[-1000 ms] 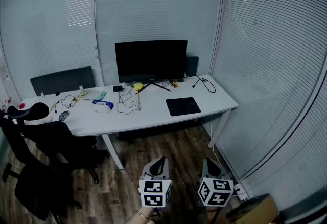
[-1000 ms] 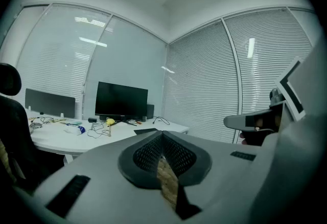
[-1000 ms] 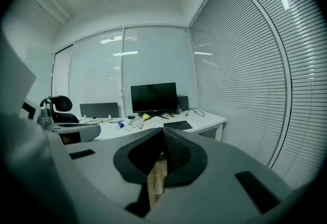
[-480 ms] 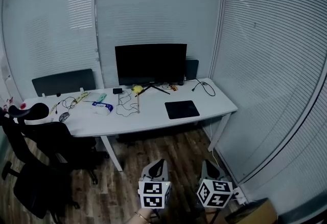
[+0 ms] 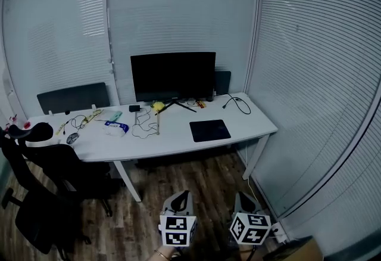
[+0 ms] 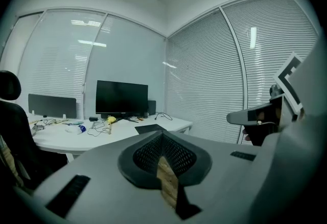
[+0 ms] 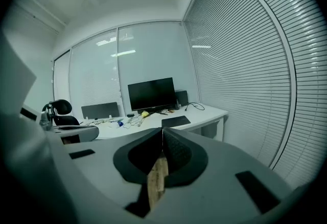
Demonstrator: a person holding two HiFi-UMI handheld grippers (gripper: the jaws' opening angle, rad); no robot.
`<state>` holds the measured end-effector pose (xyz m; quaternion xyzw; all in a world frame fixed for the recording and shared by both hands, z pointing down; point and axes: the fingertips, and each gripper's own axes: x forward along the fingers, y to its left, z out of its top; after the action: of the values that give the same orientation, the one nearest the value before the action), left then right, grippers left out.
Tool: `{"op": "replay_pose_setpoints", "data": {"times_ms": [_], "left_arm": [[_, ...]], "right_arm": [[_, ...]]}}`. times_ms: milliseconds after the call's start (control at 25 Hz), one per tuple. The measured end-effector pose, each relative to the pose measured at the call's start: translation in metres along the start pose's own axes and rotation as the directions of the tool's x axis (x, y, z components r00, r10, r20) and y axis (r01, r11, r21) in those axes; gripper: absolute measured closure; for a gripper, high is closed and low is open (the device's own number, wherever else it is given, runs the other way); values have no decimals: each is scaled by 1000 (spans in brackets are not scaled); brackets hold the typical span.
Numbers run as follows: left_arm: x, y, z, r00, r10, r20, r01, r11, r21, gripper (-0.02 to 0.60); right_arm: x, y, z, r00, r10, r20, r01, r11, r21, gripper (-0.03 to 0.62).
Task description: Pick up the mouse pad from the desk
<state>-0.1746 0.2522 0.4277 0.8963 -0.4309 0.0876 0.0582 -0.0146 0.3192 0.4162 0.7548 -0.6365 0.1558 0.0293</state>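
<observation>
The dark rectangular mouse pad (image 5: 209, 130) lies flat on the right part of the white desk (image 5: 178, 142), in front of the monitor's right end. It also shows small and far off in the left gripper view (image 6: 149, 128) and the right gripper view (image 7: 176, 121). My left gripper (image 5: 186, 194) and right gripper (image 5: 243, 195) hang side by side over the wooden floor, well short of the desk. Both point toward the desk. The left gripper (image 6: 162, 134) and the right gripper (image 7: 162, 129) are shut, their tips meeting with nothing between them.
A black monitor (image 5: 172, 77) stands at the back of the desk, with cables, a yellow object and small items to its left. A black office chair (image 5: 41, 188) stands at the left. Window blinds close off the right side. A cardboard box (image 5: 294, 251) sits at the bottom right.
Both grippers have dropped a little toward the bottom of the head view. The desk and mouse pad sit slightly lower in that view. Both grippers stay shut.
</observation>
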Motion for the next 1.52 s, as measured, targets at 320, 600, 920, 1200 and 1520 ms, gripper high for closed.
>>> {"op": "replay_pose_setpoints", "data": {"times_ms": [320,600,920,1200,1520], "left_arm": [[35,-12,-3,1000,-12,-10,12,1000,-4,565],[74,-8,10,1000,-13,3,13,1000,-11,565],[130,-1,25,1000,-16,1,16,1000,-4,565],[175,18,41,1000,-11,-1,11,1000,16,565],[229,45,53,1000,-11,3,11,1000,1,565]], "right_arm": [[28,-21,-1,1000,0,-13,0,1000,13,560],[58,-38,14,1000,-9,-10,9,1000,1,560],[106,-60,39,1000,-13,0,13,1000,3,560],[155,-64,55,1000,-4,-2,4,1000,16,560],[215,-63,82,1000,-8,3,8,1000,-15,560]]}}
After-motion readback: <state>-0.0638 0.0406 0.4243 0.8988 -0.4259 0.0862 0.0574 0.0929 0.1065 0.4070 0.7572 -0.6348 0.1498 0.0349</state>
